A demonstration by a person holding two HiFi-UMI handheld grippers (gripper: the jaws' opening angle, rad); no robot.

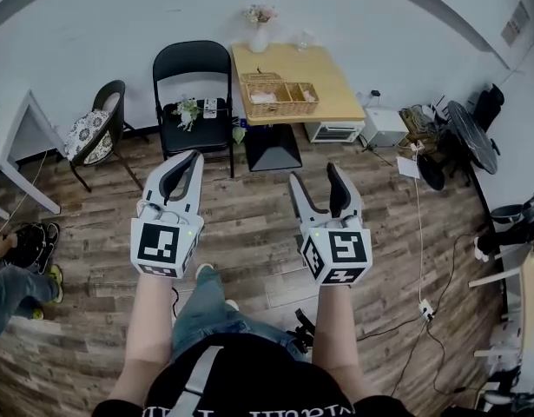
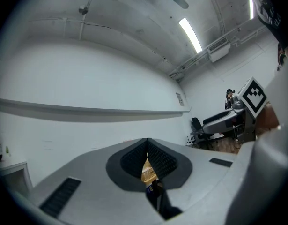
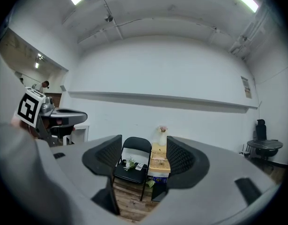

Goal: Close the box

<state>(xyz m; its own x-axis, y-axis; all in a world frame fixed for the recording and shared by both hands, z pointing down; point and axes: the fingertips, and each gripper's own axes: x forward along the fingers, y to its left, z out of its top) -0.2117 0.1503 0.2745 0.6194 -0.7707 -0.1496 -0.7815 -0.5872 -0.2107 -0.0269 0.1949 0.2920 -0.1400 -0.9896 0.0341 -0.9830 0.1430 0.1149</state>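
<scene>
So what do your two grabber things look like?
The pale grey plastic left gripper and right gripper each have black ribbed lining inside the jaws and a white cube with black square markers. The person wears a black top and blue jeans.

We log one light wooden tabletop point(image 1: 332, 76). On it: a wicker box point(image 1: 280, 98) with compartments, at the near edge; a white vase point(image 1: 260, 35) of flowers at the far left corner; a small clear item point(image 1: 303, 40) near the vase.
</scene>
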